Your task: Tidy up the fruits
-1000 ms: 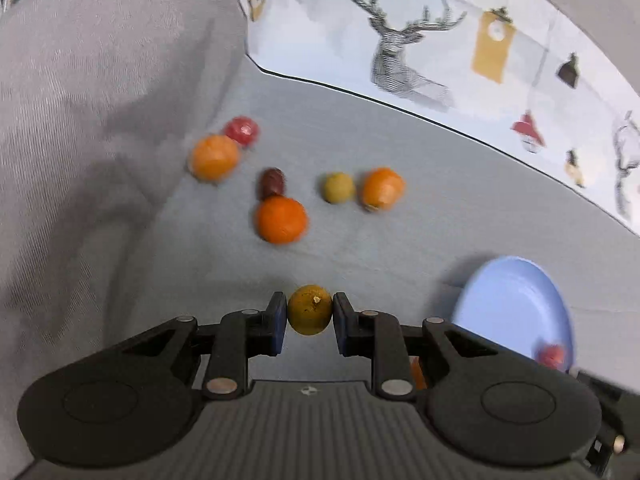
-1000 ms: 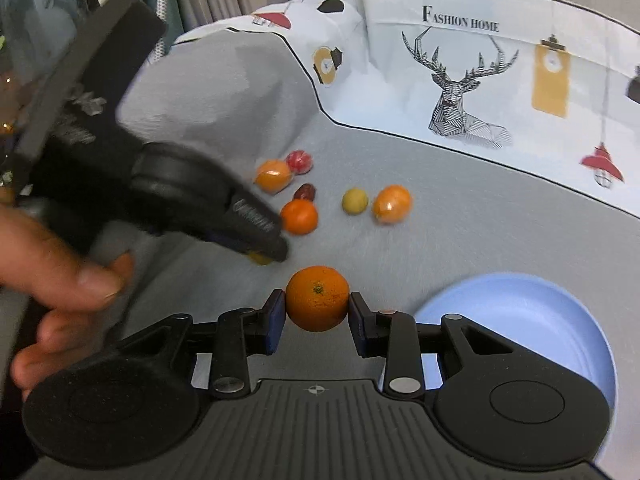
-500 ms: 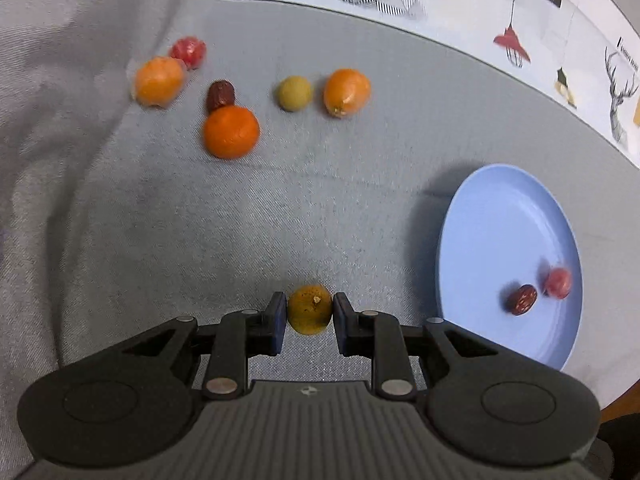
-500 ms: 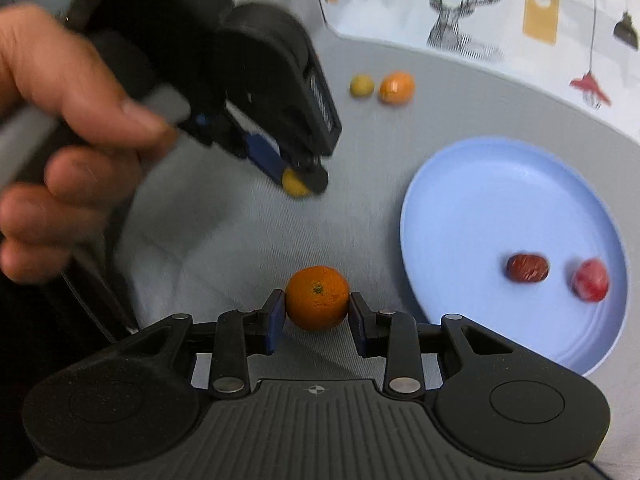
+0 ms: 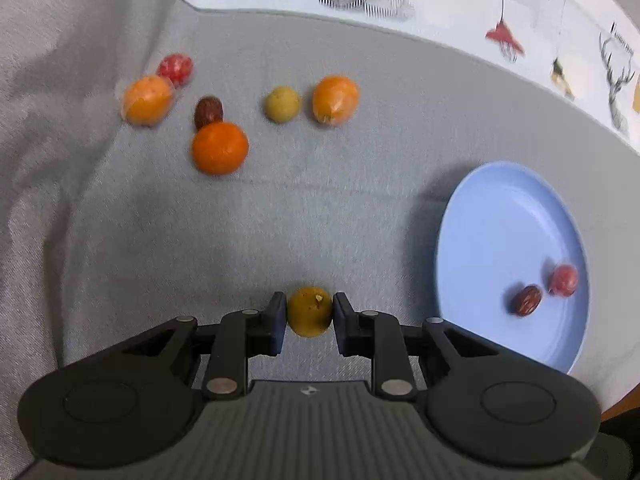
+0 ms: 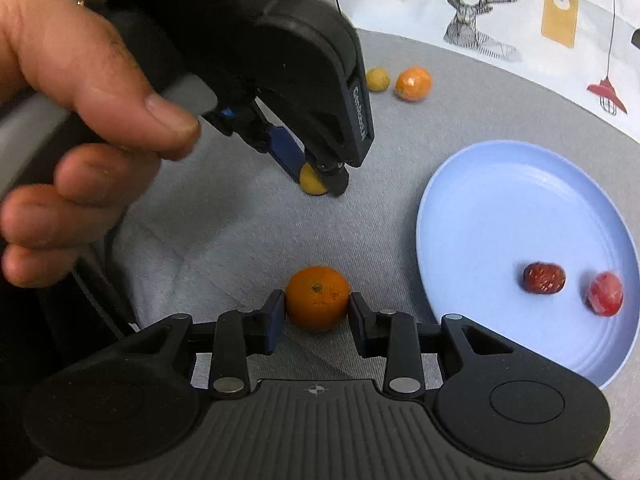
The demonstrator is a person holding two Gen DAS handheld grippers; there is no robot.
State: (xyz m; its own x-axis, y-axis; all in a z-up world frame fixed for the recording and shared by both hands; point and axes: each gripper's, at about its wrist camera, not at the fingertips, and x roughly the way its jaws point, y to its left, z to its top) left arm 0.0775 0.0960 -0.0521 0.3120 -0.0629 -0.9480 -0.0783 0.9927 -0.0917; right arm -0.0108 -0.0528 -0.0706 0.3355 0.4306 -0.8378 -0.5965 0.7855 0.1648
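**Two fruits gripped above a grey cloth, plate to the right**

Grey cloth (image 5: 340, 208) covers the counter, with a white printed sheet of deer heads and hanging lamps (image 6: 520, 20) along its far edge.

In the left wrist view, the left gripper (image 5: 310, 316) is clamped on a small yellow fruit (image 5: 310, 311), one finger pad pressing each side. Farther out on the cloth lie six loose fruits: an orange (image 5: 220, 147) with a dark red date (image 5: 208, 111) touching its far side, a paler orange fruit (image 5: 147, 99) just beside a small red fruit (image 5: 175, 69) to the left, and a yellow-green fruit (image 5: 282, 104) just beside another orange fruit (image 5: 335, 100) to the right.

A light blue plate (image 5: 500, 220) sits to the right, well apart from that group. On it lie a second dark date (image 5: 527, 300) and a red fruit (image 5: 563, 279), close together near the plate's right side.

In the right wrist view, the right gripper (image 6: 317, 310) is closed on an orange mandarin (image 6: 318, 297), held between its pads just left of the plate's rim (image 6: 424, 216). A person's left hand (image 6: 80, 128) holds the left gripper, which reaches in from the upper left with the yellow fruit pinched at its tip above the cloth.
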